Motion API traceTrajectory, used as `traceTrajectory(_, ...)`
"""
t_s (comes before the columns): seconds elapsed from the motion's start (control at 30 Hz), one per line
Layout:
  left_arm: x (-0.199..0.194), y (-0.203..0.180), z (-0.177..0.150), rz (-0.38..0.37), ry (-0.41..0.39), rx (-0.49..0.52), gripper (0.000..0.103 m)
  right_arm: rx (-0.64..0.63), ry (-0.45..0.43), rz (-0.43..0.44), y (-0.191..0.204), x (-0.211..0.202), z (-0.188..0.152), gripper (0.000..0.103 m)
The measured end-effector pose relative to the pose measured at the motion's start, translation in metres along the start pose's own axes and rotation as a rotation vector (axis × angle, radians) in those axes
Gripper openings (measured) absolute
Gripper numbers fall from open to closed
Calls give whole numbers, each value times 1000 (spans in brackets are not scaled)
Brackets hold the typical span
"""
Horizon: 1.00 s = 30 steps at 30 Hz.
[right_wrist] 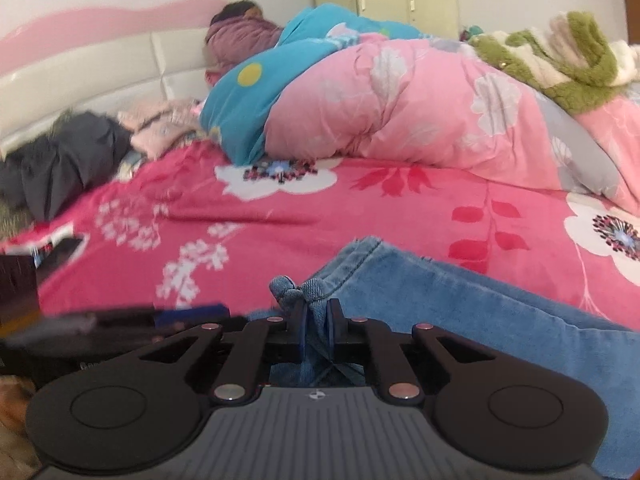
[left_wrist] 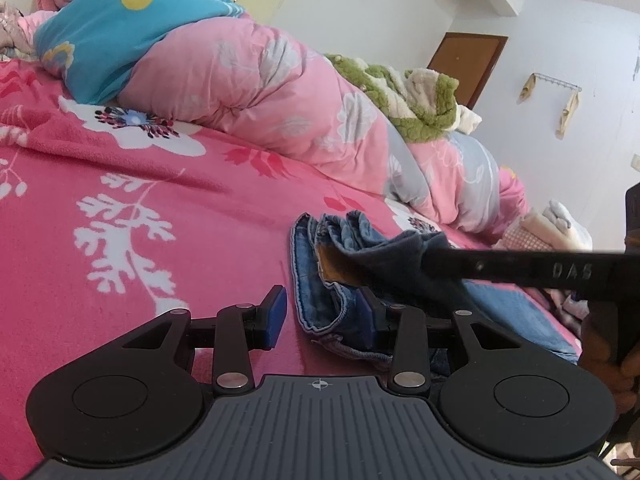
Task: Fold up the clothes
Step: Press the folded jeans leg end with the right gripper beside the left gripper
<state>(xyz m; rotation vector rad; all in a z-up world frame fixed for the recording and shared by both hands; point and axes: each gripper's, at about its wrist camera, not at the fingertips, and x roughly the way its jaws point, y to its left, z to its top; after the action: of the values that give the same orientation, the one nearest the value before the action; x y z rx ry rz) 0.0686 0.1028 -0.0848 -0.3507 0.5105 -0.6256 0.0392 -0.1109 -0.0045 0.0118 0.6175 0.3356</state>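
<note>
Right gripper clamps a bunched jeans hem at lower centre; left gripper stands open, waistband edge between its pads, unpinched. I judge the fold is beginning; next, close left on the denim.

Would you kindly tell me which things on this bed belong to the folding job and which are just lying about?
Part of the job:
- jeans
- right gripper, shut on the jeans
- left gripper, open beside the jeans

Lying about:
- pink quilt
- blue quilt
- green fleece
- dark garment
</note>
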Motion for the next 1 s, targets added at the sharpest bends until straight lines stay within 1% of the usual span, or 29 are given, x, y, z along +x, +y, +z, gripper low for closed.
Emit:
traceTrajectory(0.13, 0, 0, 0, 0, 0, 0, 38, 21, 2, 6, -3, 1, 1, 10)
traceTrajectory(0.2, 0, 0, -1, 0, 1, -2, 38, 33, 33, 17, -3, 7, -3, 12)
traceTrajectory(0.23, 0, 0, -1, 0, 1, -3, 38, 36, 70, 31, -3, 13, -6, 16)
traceTrajectory(0.27, 0, 1, -1, 0, 2, -4, 38, 38, 97, 40, -3, 16, -9, 19)
traceTrajectory(0.33, 0, 1, -1, 0, 3, -6, 38, 25, 92, 26, 0, 14, -11, 36)
traceTrajectory(0.37, 0, 1, -1, 0, 3, -7, 38, 16, 92, 19, 1, 13, -11, 37)
traceTrajectory(0.4, 0, 2, -1, 0, 4, -8, 38, 13, 89, 15, 2, 12, -11, 37)
traceTrajectory(0.47, 0, 2, -2, 0, 3, -7, 38, 47, 71, 30, -2, 7, -9, 37)
traceTrajectory(0.53, 0, 1, -2, -1, 3, -7, 38, 114, 45, 66, -10, 4, -5, 36)
traceTrajectory(0.57, 0, 1, -2, -1, 3, -8, 38, 143, 42, 73, -14, 4, -5, 35)
traceTrajectory(0.63, 0, 1, -2, -1, 3, -10, 38, 193, 37, 83, -22, 5, -4, 30)
traceTrajectory(0.7, 0, 1, -2, -2, 3, -13, 38, 188, 45, 71, -22, 8, -5, 30)
traceTrajectory(0.8, 0, 2, -2, -4, 3, -17, 38, 163, 41, 84, -16, 3, -5, 30)
traceTrajectory(0.9, 0, 3, -2, -6, 4, -21, 39, 74, 37, 52, -5, 2, -7, 32)
traceTrajectory(0.97, 0, 4, -3, -5, 5, -21, 39, 46, 38, 21, -2, 5, -10, 32)
traceTrajectory(1.0, 0, 4, -3, -5, 5, -22, 39, 50, 36, 20, -3, 6, -11, 29)
